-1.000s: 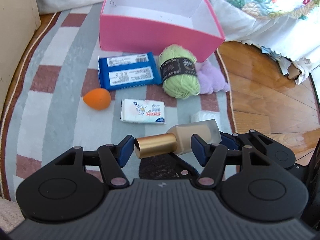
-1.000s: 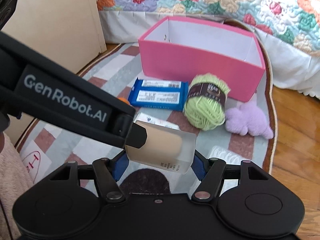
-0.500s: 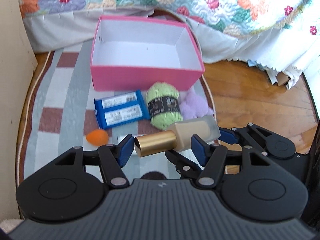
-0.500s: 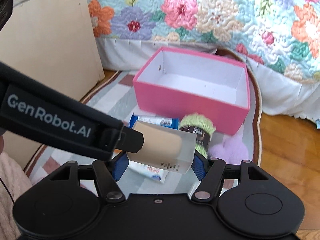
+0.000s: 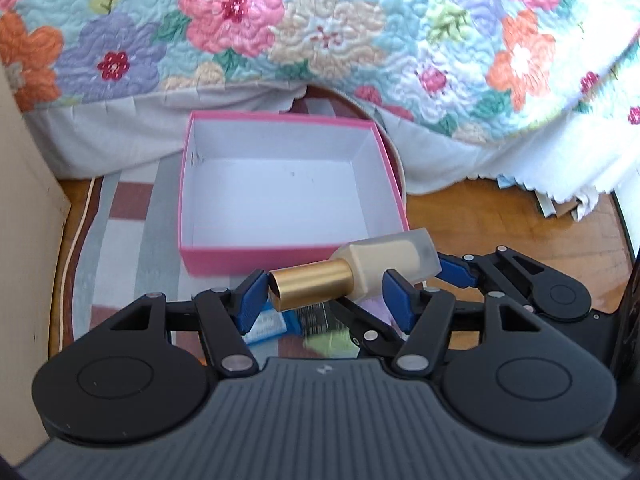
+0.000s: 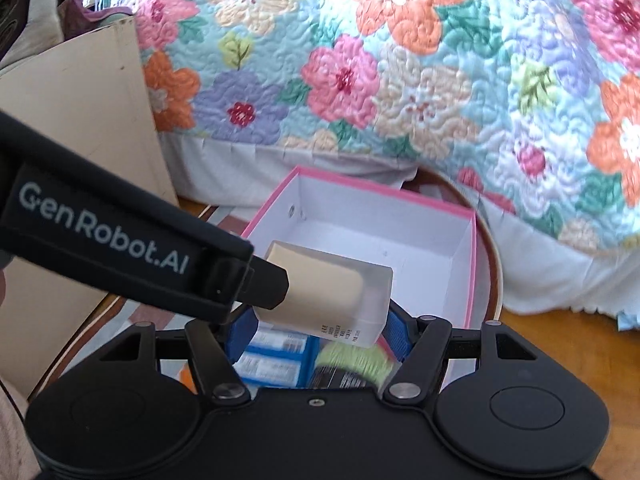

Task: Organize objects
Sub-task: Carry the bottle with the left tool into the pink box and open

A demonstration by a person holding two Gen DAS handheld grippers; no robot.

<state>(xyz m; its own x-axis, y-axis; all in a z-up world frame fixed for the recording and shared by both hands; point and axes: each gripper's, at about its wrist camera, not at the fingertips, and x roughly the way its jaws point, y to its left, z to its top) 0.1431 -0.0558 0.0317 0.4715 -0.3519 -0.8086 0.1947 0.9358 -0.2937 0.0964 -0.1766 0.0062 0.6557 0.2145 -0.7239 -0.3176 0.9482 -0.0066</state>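
A frosted foundation bottle [image 5: 390,258] with a gold cap [image 5: 310,286] is held between both tools, low in the centre of each wrist view. The right gripper [image 6: 320,330] is closed about halfway on the frosted glass body, its blue pads [image 6: 396,334] pressed to both sides. The left gripper [image 5: 322,300] stands about half open around the cap; one pad appears to meet the cap's end, but whether the cap is truly clamped cannot be told.

The bottle is seen just in front of the pink box [image 5: 248,258], whose white interior is empty, with the floral quilt [image 5: 320,32] across the top of the frame.

Handling is judged as follows: glass, rigid, fairly heavy for its size, breakable if dropped. The frosted flat faces should offer fair grip; the polished cap is likely slippery and may pull off, so the body is the safer hold.

"GenRobot.AI" is read on the left tool's arm [image 6: 104,232]. Small print on the bottle's edge is illegible.
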